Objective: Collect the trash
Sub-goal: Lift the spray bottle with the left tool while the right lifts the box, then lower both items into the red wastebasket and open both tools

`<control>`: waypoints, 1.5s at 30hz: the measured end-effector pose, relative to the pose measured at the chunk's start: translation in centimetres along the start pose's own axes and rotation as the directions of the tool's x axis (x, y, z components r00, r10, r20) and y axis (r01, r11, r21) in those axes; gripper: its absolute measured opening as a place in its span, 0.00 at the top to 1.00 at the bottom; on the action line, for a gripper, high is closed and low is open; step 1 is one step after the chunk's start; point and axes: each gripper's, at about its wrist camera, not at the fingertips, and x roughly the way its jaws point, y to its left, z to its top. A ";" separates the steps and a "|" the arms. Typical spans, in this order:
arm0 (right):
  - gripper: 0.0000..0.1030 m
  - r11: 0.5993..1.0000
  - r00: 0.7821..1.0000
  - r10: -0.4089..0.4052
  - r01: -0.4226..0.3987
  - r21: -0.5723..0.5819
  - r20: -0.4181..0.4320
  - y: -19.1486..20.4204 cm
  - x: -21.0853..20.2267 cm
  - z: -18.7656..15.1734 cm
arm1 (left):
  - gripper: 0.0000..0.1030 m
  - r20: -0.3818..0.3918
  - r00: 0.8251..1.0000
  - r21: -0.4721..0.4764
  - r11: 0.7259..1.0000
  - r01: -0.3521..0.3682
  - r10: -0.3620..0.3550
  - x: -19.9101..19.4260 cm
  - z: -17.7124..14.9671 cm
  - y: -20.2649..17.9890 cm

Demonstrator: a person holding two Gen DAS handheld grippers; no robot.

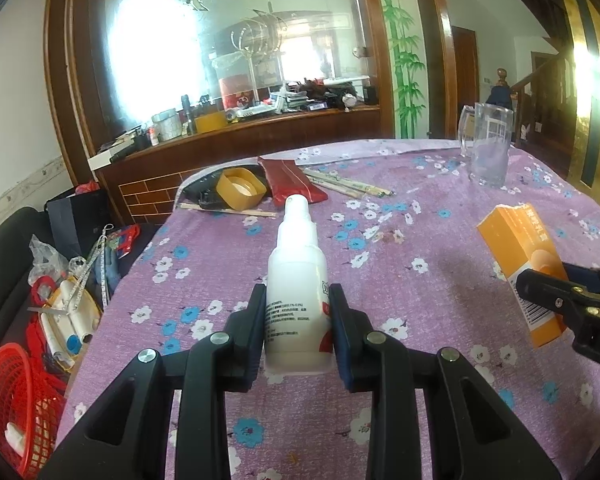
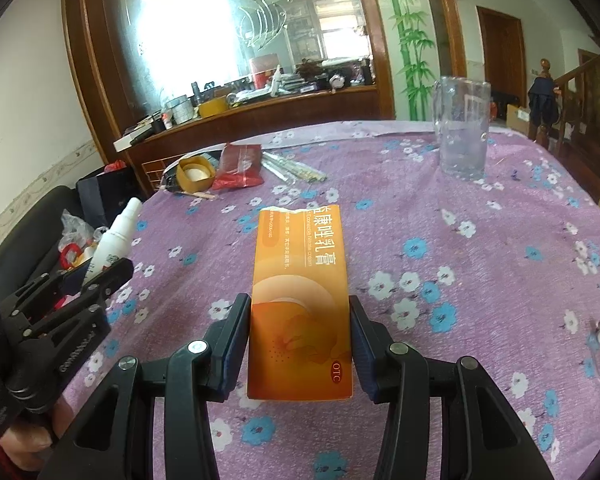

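My left gripper [image 1: 298,300] is shut on a white plastic spray bottle [image 1: 298,280], which points away from me above the purple flowered tablecloth [image 1: 420,300]. The same bottle [image 2: 114,238] shows at the left of the right wrist view, in the left gripper [image 2: 108,268]. My right gripper [image 2: 298,312] is shut on an orange medicine carton [image 2: 300,300] with a torn far end, held over the cloth. That carton [image 1: 520,256] and the right gripper [image 1: 540,292] appear at the right edge of the left wrist view.
At the table's far left lie a yellow tub [image 1: 240,190], a red packet [image 1: 292,180] and wrapped chopsticks [image 1: 348,186]. A clear glass mug [image 2: 462,132] stands far right. Left of the table are a red basket [image 1: 16,404] and a cluttered sofa [image 1: 4,248].
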 end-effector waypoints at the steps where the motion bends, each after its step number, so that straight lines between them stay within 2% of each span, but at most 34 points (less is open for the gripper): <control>1: 0.51 1.000 1.000 0.010 -0.010 0.019 -0.002 -0.2 -0.1 0.1 | 0.72 -0.001 1.000 -0.002 1.000 0.003 -0.003 -0.4 0.2 0.1; 6: 0.50 0.998 0.999 0.034 -0.034 0.050 0.010 0.4 -2.1 0.4 | 0.72 0.018 1.000 0.007 1.000 -0.004 0.004 -3.1 0.0 0.5; 14: 0.50 0.990 0.993 0.121 -0.120 0.067 -0.010 3.0 -5.0 -1.7 | 0.72 0.012 1.000 -0.031 0.999 -0.015 0.015 -7.4 -2.0 3.2; 22: 0.50 0.983 0.983 0.183 -0.183 0.000 -0.031 8.2 -6.4 -3.0 | 0.72 0.021 0.998 -0.066 0.996 -0.059 0.060 -10.4 -4.7 7.0; 28: 0.50 0.974 0.975 0.215 -0.219 -0.066 -0.063 13.0 -5.8 -3.3 | 0.72 0.023 0.995 -0.113 0.989 -0.093 0.096 -11.4 -6.1 10.8; 35: 0.50 0.956 0.962 0.246 -0.260 -0.134 -0.118 18.8 -4.1 -3.5 | 0.72 0.007 0.989 -0.199 0.970 -0.141 0.145 -11.9 -7.6 16.6; 45: 0.50 0.918 0.937 0.296 -0.333 -0.215 -0.187 27.1 -1.9 -3.6 | 0.72 -0.037 0.970 -0.314 0.919 -0.239 0.240 -12.7 -10.5 25.0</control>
